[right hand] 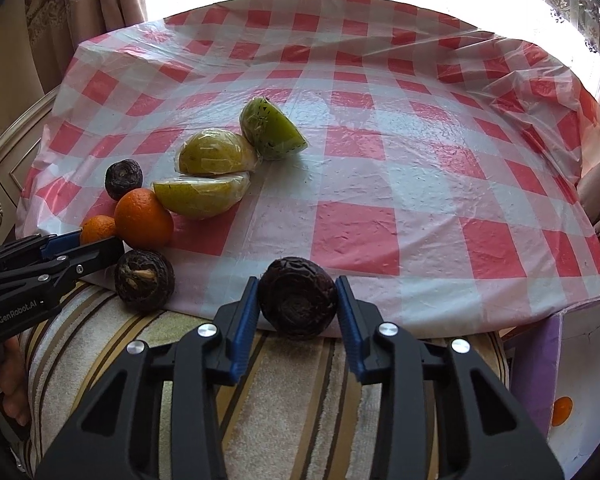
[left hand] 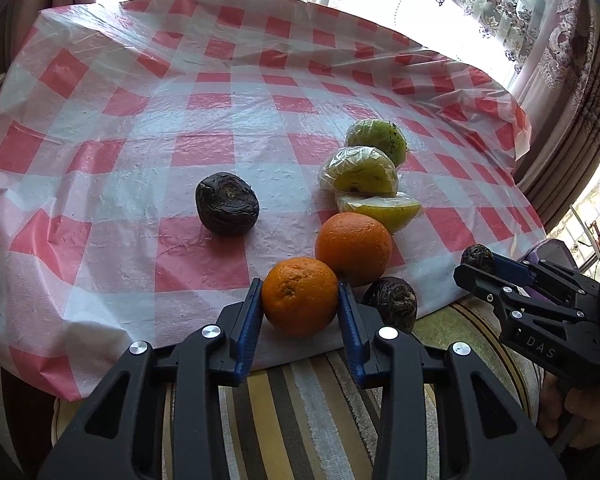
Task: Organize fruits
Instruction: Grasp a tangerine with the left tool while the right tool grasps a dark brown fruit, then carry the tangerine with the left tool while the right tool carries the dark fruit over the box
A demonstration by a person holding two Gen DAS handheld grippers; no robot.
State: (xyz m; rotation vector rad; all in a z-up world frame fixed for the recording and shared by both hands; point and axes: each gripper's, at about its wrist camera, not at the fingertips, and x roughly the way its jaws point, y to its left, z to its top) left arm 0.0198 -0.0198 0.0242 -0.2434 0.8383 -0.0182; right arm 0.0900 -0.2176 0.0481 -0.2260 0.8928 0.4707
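My left gripper (left hand: 300,300) is shut on a small orange (left hand: 299,297) at the table's near edge. A bigger orange (left hand: 354,249) touches it from behind. My right gripper (right hand: 297,304) is shut on a dark wrinkled passion fruit (right hand: 297,297) at the near edge; it shows at the right of the left wrist view (left hand: 477,258). Another passion fruit (left hand: 390,303) lies by the oranges, and one (left hand: 227,203) lies alone further left. Three plastic-wrapped green pear pieces (left hand: 360,172) lie in a row behind the oranges.
The table has a red-and-white checked plastic cloth (right hand: 380,160). A striped cushion (right hand: 284,392) lies below the near edge. A purple and white box (right hand: 572,380) stands at the right. Curtains and bright windows are behind the table.
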